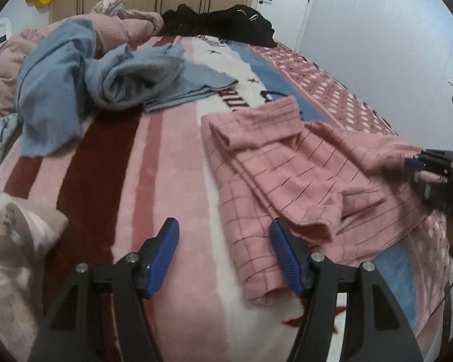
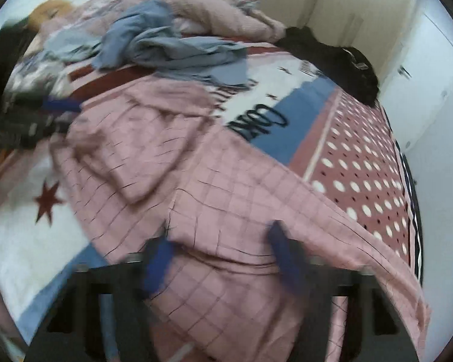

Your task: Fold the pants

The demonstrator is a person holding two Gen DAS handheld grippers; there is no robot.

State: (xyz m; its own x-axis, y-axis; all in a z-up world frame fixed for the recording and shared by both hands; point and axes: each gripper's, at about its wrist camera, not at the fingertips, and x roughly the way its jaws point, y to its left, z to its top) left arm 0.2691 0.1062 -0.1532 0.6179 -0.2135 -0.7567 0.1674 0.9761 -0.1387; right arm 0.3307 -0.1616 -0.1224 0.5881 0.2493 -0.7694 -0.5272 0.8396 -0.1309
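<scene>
Spread across the right half of the bed's striped plush blanket (image 1: pixel 166 157): pink checked fleece pants (image 1: pixel 287 163), already doubled in places, with one leg end rolled back at the far side and a hem hanging loose near the left gripper (image 1: pixel 223 241). Well apart from them, far left, a rumpled blue-grey cloth (image 1: pixel 105 75); further back, a heap of black clothes (image 1: pixel 226 21).

Left gripper: spread wide, pinching nothing, hovering just above the blanket with its right finger at the near left hem of the pants. Right gripper (image 2: pixel 220 241): down on the waist end at the right side, fingers looking parted with a ridge of pink cloth between them in its own blurred view, yet reading as narrow from the other camera. Cannot tell whether the pads truly bite.

Judged step: taking hold of both ends before the next fold.

To do it well:
- Slide the left gripper right until both layers of the hem sit between the pads, then close firmly.
- Catch every layer at the waist, not the top one alone.
- Lift both ends evenly and keep the cloth taut so the loose flap in the middle flattens.
- Lay edge on edge and smooth outward before letting go.
</scene>
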